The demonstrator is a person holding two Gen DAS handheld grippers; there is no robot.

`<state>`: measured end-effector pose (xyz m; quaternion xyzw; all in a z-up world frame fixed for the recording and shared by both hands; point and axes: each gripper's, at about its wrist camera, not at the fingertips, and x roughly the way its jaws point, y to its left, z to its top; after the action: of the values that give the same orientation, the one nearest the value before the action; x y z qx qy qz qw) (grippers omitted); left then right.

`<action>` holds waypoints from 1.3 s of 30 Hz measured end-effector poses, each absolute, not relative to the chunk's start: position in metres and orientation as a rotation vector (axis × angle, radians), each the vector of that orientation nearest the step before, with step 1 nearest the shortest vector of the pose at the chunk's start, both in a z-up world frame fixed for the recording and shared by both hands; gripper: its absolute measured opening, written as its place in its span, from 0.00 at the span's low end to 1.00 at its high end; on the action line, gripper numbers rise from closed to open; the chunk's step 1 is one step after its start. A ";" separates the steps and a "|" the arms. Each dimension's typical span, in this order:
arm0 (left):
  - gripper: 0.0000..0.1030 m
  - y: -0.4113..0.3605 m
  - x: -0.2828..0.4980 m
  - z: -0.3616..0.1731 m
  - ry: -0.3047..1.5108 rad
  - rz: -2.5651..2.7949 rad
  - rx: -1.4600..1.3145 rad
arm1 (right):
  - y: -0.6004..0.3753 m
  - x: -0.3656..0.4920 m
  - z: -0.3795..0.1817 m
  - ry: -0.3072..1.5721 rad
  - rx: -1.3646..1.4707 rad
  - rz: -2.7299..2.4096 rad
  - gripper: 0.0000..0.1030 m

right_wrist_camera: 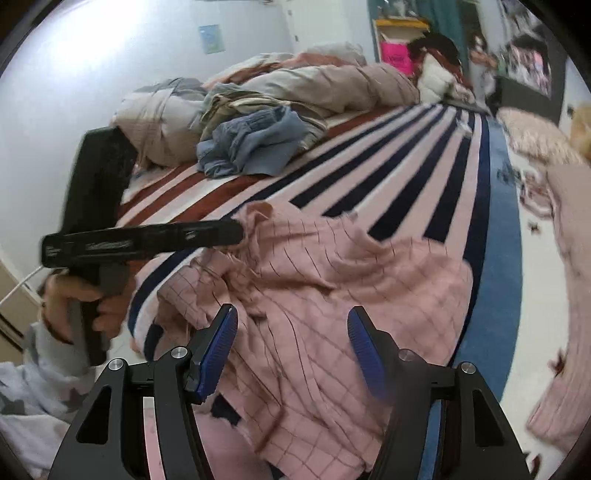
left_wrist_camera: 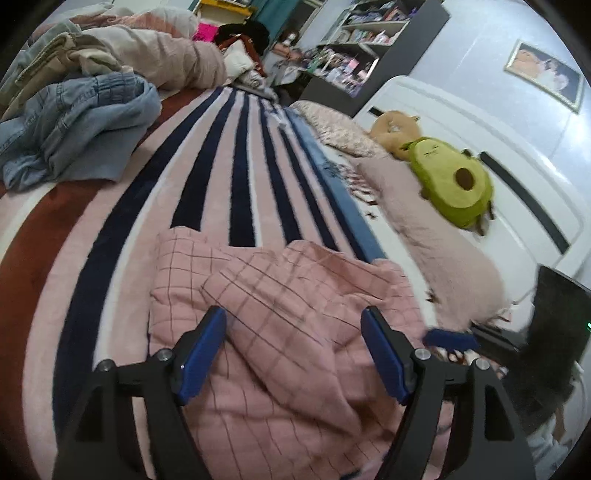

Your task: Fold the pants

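The pink checked pants (left_wrist_camera: 280, 295) lie crumpled on the striped blanket (left_wrist_camera: 229, 166) near the bed's front edge. My left gripper (left_wrist_camera: 293, 347) hovers over them, its blue pads (left_wrist_camera: 201, 354) wide apart and open, with cloth below but not pinched. My right gripper (right_wrist_camera: 291, 343) also stands open above the pants (right_wrist_camera: 332, 273), nothing pressed between its pads (right_wrist_camera: 364, 347). In the right wrist view the left gripper (right_wrist_camera: 147, 236) reaches in from the left, held by a hand (right_wrist_camera: 74, 306), its tip at the pants' far edge. One blue pad of the right gripper (left_wrist_camera: 448, 338) shows in the left wrist view.
A heap of blue jeans (left_wrist_camera: 77, 125) and other clothes lies at the far left of the bed, with a bunched duvet (right_wrist_camera: 317, 88) behind. A green avocado plush (left_wrist_camera: 454, 181) and pink pillows (left_wrist_camera: 436, 229) rest by the white headboard (left_wrist_camera: 480, 122). Shelves (left_wrist_camera: 365, 33) stand beyond.
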<state>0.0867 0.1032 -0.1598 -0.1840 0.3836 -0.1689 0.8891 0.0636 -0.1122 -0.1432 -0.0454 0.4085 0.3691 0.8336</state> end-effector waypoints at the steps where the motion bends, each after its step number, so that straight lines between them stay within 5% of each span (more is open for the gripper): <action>1: 0.49 0.102 0.089 -0.162 0.801 -0.343 -0.377 | -0.116 0.064 -0.145 0.869 -0.086 0.781 0.56; 2: 0.26 0.101 0.091 -0.163 0.814 -0.329 -0.360 | -0.120 0.064 -0.145 0.869 -0.083 0.778 0.56; 4: 0.08 0.103 0.088 -0.166 0.821 -0.305 -0.341 | -0.123 0.064 -0.147 0.865 -0.079 0.772 0.56; 13: 0.04 0.146 0.053 -0.179 0.838 -0.188 -0.281 | -0.117 0.067 -0.147 0.880 -0.039 0.819 0.56; 16: 0.09 0.153 0.046 -0.187 0.847 -0.186 -0.296 | -0.099 0.068 -0.149 0.893 -0.048 0.847 0.56; 20: 0.45 0.165 0.037 -0.173 0.793 -0.141 -0.284 | -0.076 0.066 -0.148 0.881 -0.133 0.854 0.56; 26: 0.48 0.161 0.037 -0.138 0.708 -0.277 -0.333 | -0.073 0.068 -0.145 0.866 -0.150 0.828 0.56; 32: 0.54 0.111 0.069 -0.156 0.814 -0.359 -0.251 | -0.088 0.071 -0.148 0.882 -0.102 0.802 0.56; 33: 0.52 0.106 0.075 -0.165 0.850 -0.353 -0.251 | -0.092 0.071 -0.148 0.883 -0.098 0.797 0.56; 35: 0.23 0.100 0.080 -0.175 0.874 -0.348 -0.254 | -0.101 0.070 -0.149 0.886 -0.085 0.789 0.56; 37: 0.08 0.099 0.078 -0.175 0.868 -0.321 -0.237 | -0.109 0.070 -0.149 0.890 -0.068 0.781 0.56; 39: 0.05 0.105 0.066 -0.163 0.815 -0.316 -0.254 | -0.117 0.072 -0.149 0.891 -0.050 0.769 0.56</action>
<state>0.0662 0.1048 -0.1633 -0.1228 0.3936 -0.1527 0.8982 0.0716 -0.1171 -0.1489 -0.0238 0.4201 0.3629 0.8314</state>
